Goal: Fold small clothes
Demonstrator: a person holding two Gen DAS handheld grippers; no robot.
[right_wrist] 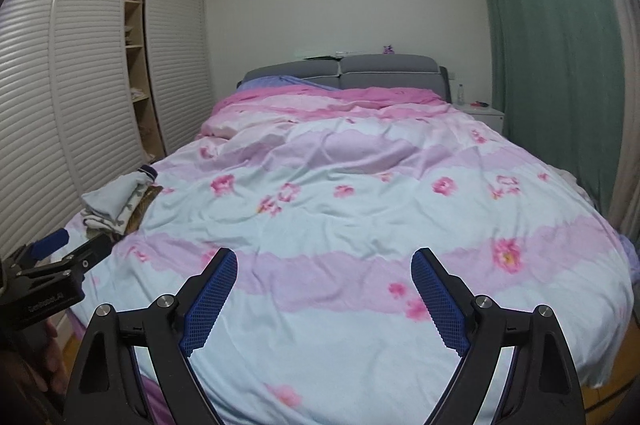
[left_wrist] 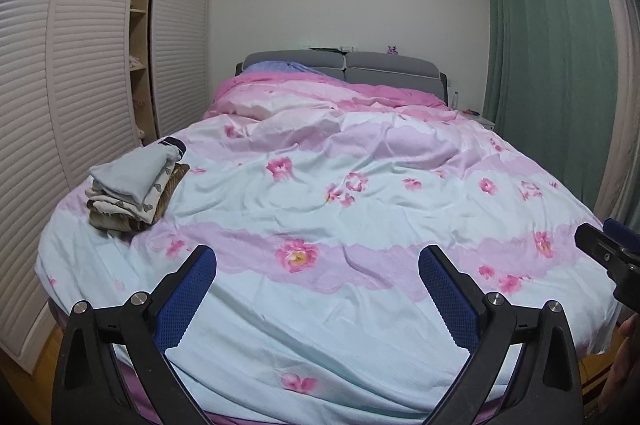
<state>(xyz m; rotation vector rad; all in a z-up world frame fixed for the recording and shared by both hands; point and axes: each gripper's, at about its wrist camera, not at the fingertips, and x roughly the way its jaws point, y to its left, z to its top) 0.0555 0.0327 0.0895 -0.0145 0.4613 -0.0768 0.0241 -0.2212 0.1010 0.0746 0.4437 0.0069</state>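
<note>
Small clothes, folded into one low stack of soft fabric (left_wrist: 134,187), are seen lying near the left edge of the bed, on the side nearest the wardrobe. The stack is topped by a plain pale grey piece; beneath it a white piece printed with small grey shapes and a brown striped piece are visible, and a dark navy band shows at the far end. At least three layers can be counted, though the exact number of garments cannot be told.

No loose or unfolded garment is seen anywhere else on the bed, so the folding is judged to be finished or very nearly so, with nothing left in view to be picked up.

The stack is carried by one quilt of pale blue, lilac and pink bands with pink flowers (left_wrist: 360,153), which covers the whole bed. One grey padded headboard (left_wrist: 344,67) in two sections is seen at the far end.

Two grippers are counted. The left gripper (left_wrist: 318,287), with its blue-padded fingers (left_wrist: 188,295), is held wide apart over the near end of the quilt with nothing between them. The right gripper (right_wrist: 324,289) is likewise spread open and empty, well apart from the stack.

Outward, one white louvred wardrobe (left_wrist: 96,65) and one green curtain (left_wrist: 548,45) are seen.
</note>
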